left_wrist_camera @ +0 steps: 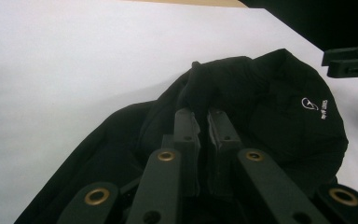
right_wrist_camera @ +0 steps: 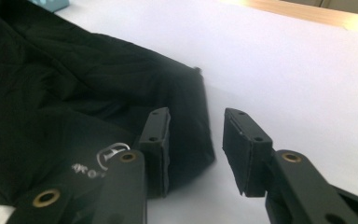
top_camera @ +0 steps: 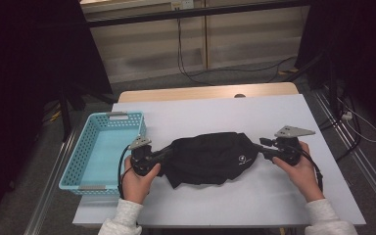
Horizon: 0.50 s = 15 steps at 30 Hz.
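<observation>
A black garment [top_camera: 210, 156] with a small white logo lies bunched in the middle of the white table [top_camera: 215, 112]. My left gripper [top_camera: 165, 153] is at the garment's left end, shut on a raised fold of the cloth. In the left gripper view the jaws [left_wrist_camera: 204, 116] stand nearly together with that fold of the garment [left_wrist_camera: 270, 107] pinched at their tips. My right gripper [top_camera: 256, 145] is at the garment's right end. In the right gripper view it [right_wrist_camera: 198, 119] is open, one jaw over the corner of the garment [right_wrist_camera: 74, 107], the other over bare table; the pads do not press the cloth.
A light blue slotted basket [top_camera: 78, 159] stands on the table's left side, beside my left hand. The wooden table edge [top_camera: 205, 92] runs along the far side. Cables lie on the floor beyond.
</observation>
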Motion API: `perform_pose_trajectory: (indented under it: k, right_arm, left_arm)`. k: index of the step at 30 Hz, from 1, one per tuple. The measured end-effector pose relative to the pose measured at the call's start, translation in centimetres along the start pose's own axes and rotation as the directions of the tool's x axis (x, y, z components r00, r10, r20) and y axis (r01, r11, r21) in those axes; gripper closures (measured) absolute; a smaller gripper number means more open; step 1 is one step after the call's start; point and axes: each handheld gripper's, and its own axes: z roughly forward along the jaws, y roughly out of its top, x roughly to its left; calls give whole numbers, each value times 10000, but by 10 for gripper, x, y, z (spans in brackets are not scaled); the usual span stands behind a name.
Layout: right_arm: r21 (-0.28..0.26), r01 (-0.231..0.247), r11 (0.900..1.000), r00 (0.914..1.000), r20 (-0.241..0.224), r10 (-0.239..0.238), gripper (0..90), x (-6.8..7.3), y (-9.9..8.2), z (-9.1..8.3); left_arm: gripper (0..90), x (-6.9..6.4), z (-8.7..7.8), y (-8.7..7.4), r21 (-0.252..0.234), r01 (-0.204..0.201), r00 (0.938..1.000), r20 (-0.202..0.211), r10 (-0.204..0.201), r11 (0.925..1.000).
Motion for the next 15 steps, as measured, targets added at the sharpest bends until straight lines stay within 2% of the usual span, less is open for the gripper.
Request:
perform_pose_trajectory:
  k: [3,5,9,12,13,15]
  right_arm:
    - [65,674,9977,9977,72,-675,590,10,6,9]
    - [193,1221,9923,9922,229,-1225,601,16,10,15]
    - [438,1962,9796,9786,537,-1985,643,25,12,25]
    - [721,2157,9738,9737,592,-2201,702,28,9,33]
    - [862,2144,9729,9726,728,-2208,842,26,8,37]
    - [892,2003,9757,9755,742,-2070,867,25,7,37]
  left_arm:
    - [836,-1,0,1,-24,-1,10000,20,1,10000]
    - [834,-1,1,1,-3,-46,10000,10,46,10000]
    - [834,0,2,0,17,4,10000,30,-4,10000]
    - [834,1,3,0,31,50,10000,19,-51,10000]
    - [834,1,3,0,49,47,10000,4,-47,10000]
    - [834,2,3,-1,54,60,10000,-31,-60,10000]
